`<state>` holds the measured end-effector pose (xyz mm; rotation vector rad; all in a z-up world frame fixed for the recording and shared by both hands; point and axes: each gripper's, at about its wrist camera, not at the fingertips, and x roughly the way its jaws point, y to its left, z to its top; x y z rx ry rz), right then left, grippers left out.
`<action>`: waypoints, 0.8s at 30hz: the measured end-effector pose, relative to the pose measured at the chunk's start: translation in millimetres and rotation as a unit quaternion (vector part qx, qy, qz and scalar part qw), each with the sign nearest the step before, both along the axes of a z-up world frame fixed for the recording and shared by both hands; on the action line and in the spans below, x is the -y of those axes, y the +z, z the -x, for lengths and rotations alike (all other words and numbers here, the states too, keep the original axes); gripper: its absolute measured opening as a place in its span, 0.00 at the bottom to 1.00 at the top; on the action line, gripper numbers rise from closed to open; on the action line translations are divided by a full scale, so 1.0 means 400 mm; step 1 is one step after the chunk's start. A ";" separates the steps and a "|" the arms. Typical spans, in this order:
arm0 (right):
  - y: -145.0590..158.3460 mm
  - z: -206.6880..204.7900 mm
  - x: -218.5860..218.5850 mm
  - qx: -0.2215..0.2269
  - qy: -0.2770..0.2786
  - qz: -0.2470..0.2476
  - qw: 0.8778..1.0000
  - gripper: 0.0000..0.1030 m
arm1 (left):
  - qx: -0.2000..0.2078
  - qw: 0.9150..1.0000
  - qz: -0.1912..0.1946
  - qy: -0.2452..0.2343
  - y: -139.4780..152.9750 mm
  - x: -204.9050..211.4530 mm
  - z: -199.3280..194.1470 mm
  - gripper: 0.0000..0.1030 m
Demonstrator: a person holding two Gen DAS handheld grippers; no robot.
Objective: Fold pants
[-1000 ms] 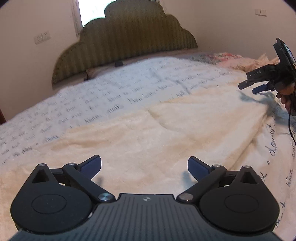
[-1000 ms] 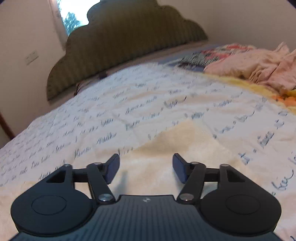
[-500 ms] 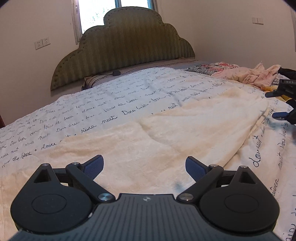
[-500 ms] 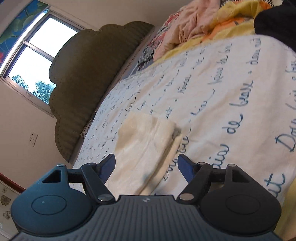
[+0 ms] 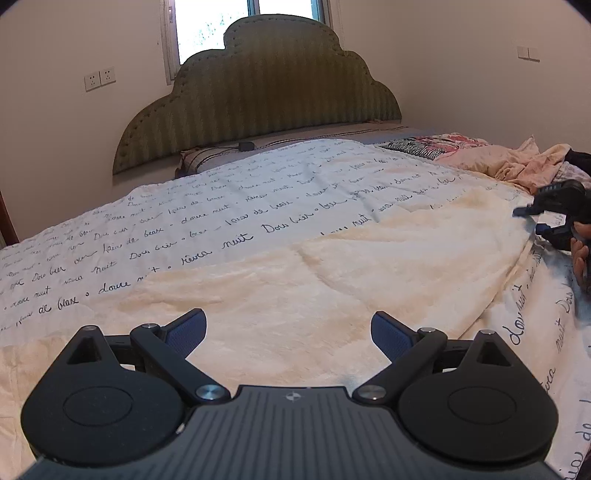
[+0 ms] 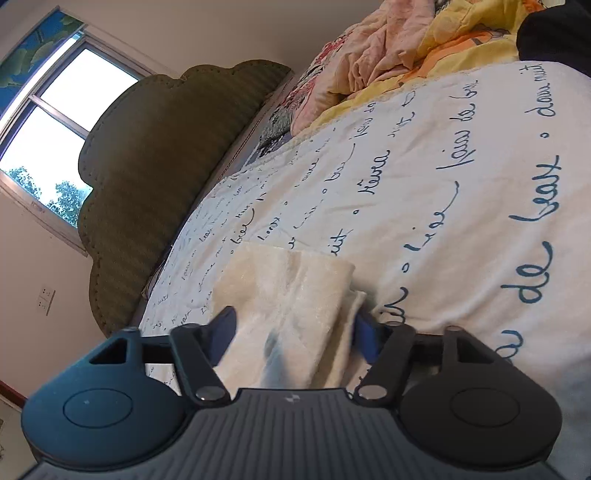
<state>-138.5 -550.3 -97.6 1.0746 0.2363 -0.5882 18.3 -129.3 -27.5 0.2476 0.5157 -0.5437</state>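
Cream fleece pants [image 5: 332, 280] lie flat across the bed on a white cover with script writing [image 5: 207, 218]. My left gripper [image 5: 288, 332] is open and empty, low over the near part of the pants. My right gripper [image 6: 295, 328] is open, its fingers on either side of the pants' folded end [image 6: 291, 291], not closed on it. The right gripper also shows in the left wrist view [image 5: 554, 214] at the pants' far right end, held by a hand.
A green padded headboard [image 5: 258, 99] stands under a window at the far end. A pile of pink and yellow clothes [image 6: 399, 55] lies on the right side of the bed. A dark garment [image 6: 554, 33] lies beside it.
The right gripper has dropped down to the pants' right end and rolled sideways, so the cloth now sits between its fingers. The left gripper has barely moved.
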 end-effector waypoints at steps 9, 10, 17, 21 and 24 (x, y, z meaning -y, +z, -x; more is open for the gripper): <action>0.088 -0.009 -0.088 0.035 0.034 0.095 0.994 0.15 | -0.166 0.976 0.142 -0.011 0.006 -0.050 -0.112 0.95; 0.124 -0.022 -0.121 0.038 0.060 0.129 0.989 0.15 | -0.182 0.970 0.162 -0.011 0.007 -0.055 -0.125 0.95; 0.247 -0.132 -0.389 0.024 0.237 0.287 0.928 0.14 | -0.307 0.897 0.317 -0.004 -0.026 -0.089 -0.211 0.95; 0.221 -0.164 -0.497 0.018 0.300 0.298 0.906 0.14 | -0.364 0.843 0.395 -0.012 -0.059 -0.084 -0.251 0.99; 0.197 -0.169 -0.574 0.000 0.336 0.320 0.886 0.14 | -0.414 0.793 0.447 -0.017 -0.095 -0.058 -0.288 1.00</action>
